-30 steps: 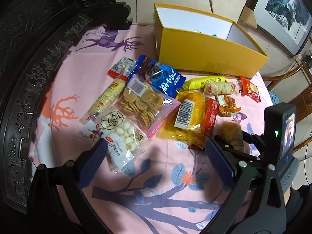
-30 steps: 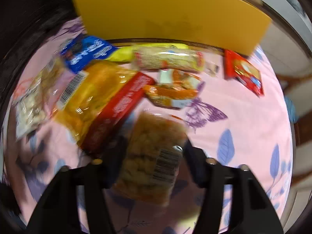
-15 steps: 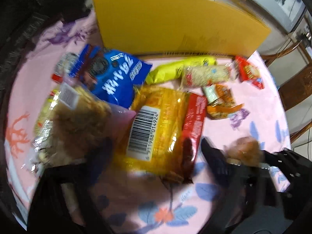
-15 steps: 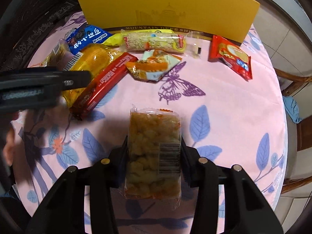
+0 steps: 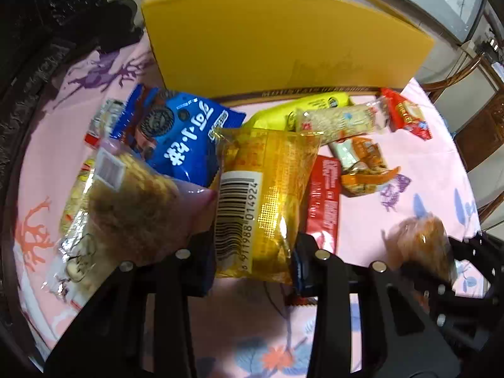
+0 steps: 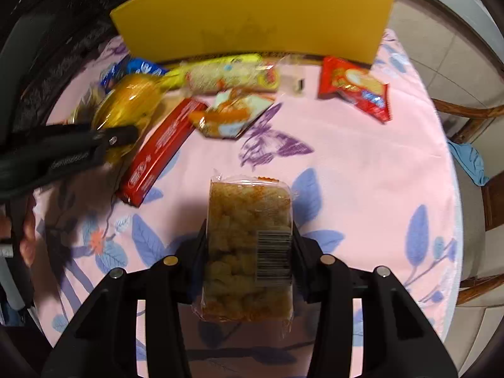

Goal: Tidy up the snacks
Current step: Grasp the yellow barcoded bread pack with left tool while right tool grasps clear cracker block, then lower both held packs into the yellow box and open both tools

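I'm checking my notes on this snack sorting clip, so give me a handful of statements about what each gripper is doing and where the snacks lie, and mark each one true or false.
1. The right gripper is shut on the clear pack of brown puffed snacks. True.
2. The left gripper is open with nothing between its fingers. False: it is shut on the golden bag with the barcode.
3. The red flat box lies on the pink tablecloth. True.
4. The yellow box stands at the near edge, behind the grippers. False: it stands at the far side, beyond the snacks.
5. The blue cookie bag lies right of the golden bag. False: it lies left of it.
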`<state>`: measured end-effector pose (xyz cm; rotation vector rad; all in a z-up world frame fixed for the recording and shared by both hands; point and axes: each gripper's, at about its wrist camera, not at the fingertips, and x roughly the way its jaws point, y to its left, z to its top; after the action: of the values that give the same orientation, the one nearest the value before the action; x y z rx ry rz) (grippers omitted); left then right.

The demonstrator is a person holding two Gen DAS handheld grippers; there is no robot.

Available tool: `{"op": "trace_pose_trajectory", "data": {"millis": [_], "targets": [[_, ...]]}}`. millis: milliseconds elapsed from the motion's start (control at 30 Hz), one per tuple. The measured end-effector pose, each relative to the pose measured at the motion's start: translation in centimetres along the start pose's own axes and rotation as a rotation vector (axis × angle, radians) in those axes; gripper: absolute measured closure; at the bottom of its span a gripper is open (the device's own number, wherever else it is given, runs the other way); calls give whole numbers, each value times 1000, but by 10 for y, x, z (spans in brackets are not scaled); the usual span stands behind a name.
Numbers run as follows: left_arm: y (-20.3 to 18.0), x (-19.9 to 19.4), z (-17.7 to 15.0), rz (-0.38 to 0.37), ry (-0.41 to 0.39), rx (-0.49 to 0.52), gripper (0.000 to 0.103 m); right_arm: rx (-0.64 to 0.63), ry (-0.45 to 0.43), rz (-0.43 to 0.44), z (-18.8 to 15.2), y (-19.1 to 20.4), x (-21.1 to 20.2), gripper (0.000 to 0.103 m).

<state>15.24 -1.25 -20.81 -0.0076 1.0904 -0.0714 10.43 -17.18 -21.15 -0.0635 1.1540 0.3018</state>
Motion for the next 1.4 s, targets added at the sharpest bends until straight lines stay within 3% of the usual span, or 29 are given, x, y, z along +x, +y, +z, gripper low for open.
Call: {"op": "trace_pose_trajectory", "data": {"millis": [200,467,633,933,1200,1300,1400], "targets": [[-3,-47,4,-57,-77,-42,66,8,-69,-8,13,-4,-27,57],[-12,-87,35,-48,-164,-45,66,-53,-205,-11,55,6,-73,57],[-7,-91,65,-56,-183,-74,66,-65,-256,-3,98,5,-88,57],[11,-74,159,-23,-213,-90,66,-24,-283,1,200,-4,-77,57],[19,-53,199,-42,-192,-104,66,-17,-291,-31,242,-13,-65,57],[14,-47,207,-50,-175,-95,51,-11,-295,-46,250,-15,-60,53],[21,-47,214,41,-194,-139,22,12,-317,-126,258,-23,-56,25]]}}
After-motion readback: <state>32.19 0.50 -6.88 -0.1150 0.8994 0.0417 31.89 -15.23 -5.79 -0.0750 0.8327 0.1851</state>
